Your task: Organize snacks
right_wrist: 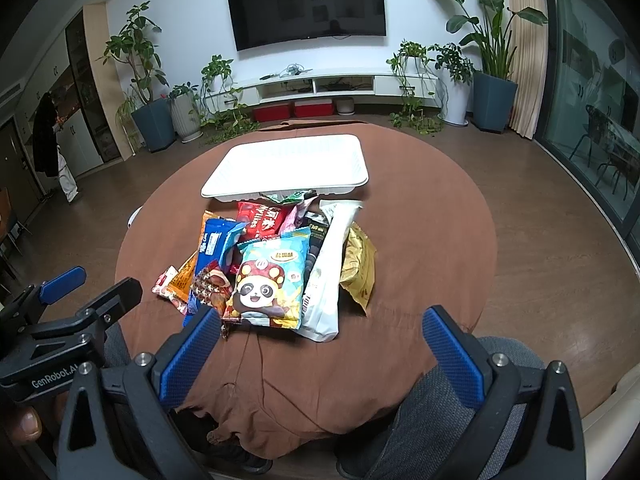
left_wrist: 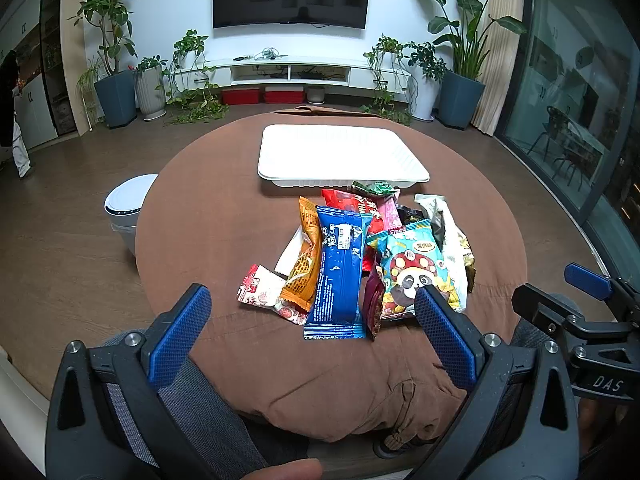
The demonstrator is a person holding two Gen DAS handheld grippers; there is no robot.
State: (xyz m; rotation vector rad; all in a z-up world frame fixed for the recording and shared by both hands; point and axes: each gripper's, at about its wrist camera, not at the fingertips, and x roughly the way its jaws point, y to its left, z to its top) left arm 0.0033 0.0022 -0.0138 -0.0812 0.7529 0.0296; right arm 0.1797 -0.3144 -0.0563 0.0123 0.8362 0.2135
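Fingers on my left gripper (left_wrist: 312,308) are spread wide and hold nothing, hovering at the near edge of the snack pile (left_wrist: 360,256); my right gripper (right_wrist: 322,328) is likewise released and empty, also on the pile's near side. Nothing has gone into the white tray (left_wrist: 344,156) yet, which sits just behind the pile on the brown cloth (left_wrist: 200,220).

I judge the first pick should be a top-lying packet: the blue packet (left_wrist: 340,272) for the left, the panda bag (right_wrist: 266,280) for the right. I would close across the narrow width, near a crimped end seam, so the slick film cannot slide out.

Wrappers look glossy and crinkly, mostly flat pillows. A long white pouch (right_wrist: 326,276) and a gold foil bag (right_wrist: 360,272) lie on the pile's right side, overlapping. Behind them, the tray is rigid, rectangular, with a ribbed rim.
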